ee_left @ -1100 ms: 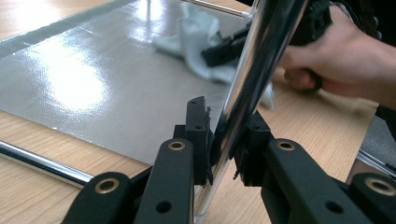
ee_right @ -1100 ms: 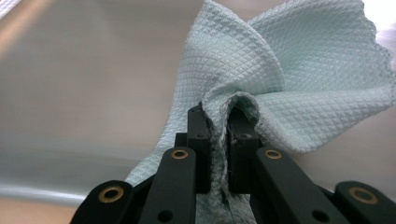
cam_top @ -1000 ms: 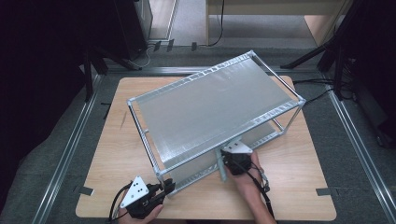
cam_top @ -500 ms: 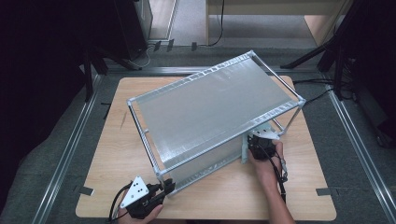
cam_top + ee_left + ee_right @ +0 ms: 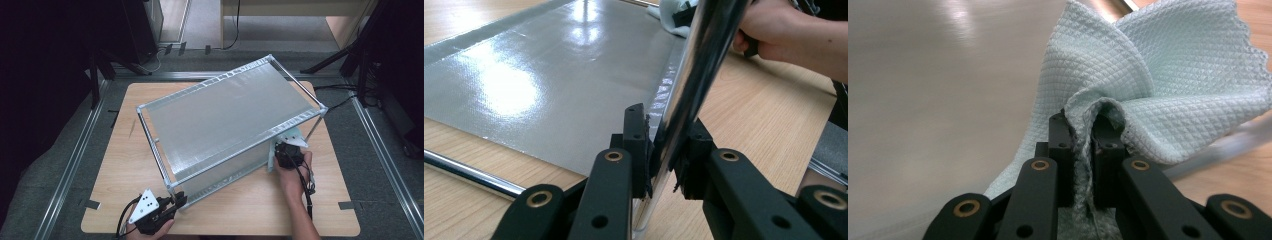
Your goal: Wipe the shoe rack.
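Shiny silver sheets cover a metal shelf rack [image 5: 230, 120] that stands at a slant on the wooden table [image 5: 125, 175]. The left gripper [image 5: 176, 202] is at the rack's near corner, low at the front of the table. Its two black jaws are pressed tight around a chrome post [image 5: 704, 70] of the rack, and in the left gripper view the post rises up between them, with the grey sheet lying behind it. The right gripper [image 5: 282, 150] is at the rack's right end, close to the far right corner post. Its jaws are pinching a pale blue-green cloth [image 5: 1158, 85] with a bumpy waffle pattern. In the right gripper view the cloth is bunched between the jaws, fans out above them, and lies right against the shiny grey side of the rack. The two grippers are well apart, one at each end of the rack's front side.
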{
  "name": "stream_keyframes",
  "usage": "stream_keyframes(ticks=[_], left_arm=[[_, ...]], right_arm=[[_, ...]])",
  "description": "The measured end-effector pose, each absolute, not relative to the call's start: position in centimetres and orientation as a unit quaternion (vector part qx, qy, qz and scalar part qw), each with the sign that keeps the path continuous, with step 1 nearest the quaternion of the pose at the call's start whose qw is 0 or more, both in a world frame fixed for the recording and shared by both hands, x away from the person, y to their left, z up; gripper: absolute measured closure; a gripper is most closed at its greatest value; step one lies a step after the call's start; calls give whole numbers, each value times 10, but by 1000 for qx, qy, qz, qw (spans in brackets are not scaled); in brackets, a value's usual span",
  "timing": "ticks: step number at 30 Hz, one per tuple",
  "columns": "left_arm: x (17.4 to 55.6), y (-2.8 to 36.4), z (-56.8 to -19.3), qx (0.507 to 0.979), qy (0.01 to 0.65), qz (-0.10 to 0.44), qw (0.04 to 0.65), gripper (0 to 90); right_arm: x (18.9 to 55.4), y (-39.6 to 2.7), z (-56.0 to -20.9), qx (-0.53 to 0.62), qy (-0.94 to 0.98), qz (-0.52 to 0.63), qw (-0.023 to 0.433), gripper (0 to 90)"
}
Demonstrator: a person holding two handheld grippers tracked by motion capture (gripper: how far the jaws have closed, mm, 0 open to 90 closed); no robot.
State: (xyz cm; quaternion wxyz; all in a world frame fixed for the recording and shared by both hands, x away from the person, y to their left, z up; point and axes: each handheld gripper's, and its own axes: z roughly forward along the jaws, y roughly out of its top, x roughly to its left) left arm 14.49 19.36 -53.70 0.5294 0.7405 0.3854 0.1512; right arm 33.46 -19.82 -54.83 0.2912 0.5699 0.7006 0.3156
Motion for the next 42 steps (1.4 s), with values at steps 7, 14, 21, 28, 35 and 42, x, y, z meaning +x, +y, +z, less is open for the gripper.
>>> stream_keyframes(ticks=[7, 14, 21, 28, 35, 42], left_arm=[[145, 194, -537, 740, 386, 151, 530, 784], [145, 193, -537, 741, 385, 152, 530, 785], [145, 193, -537, 741, 385, 152, 529, 784], [145, 193, -537, 741, 385, 152, 529, 784], [145, 193, -537, 741, 385, 152, 529, 785], [145, 193, -537, 741, 385, 152, 528, 785]], right_arm=[[314, -165, -550, 537, 728, 333, 267, 826], [286, -116, -550, 480, 773, 350, 225, 834], [260, -71, -552, 428, 801, 373, 191, 834], [236, -37, -554, 369, 827, 396, 154, 834], [225, -27, -552, 307, 852, 403, 130, 834], [252, -77, -549, 379, 826, 379, 176, 834]])
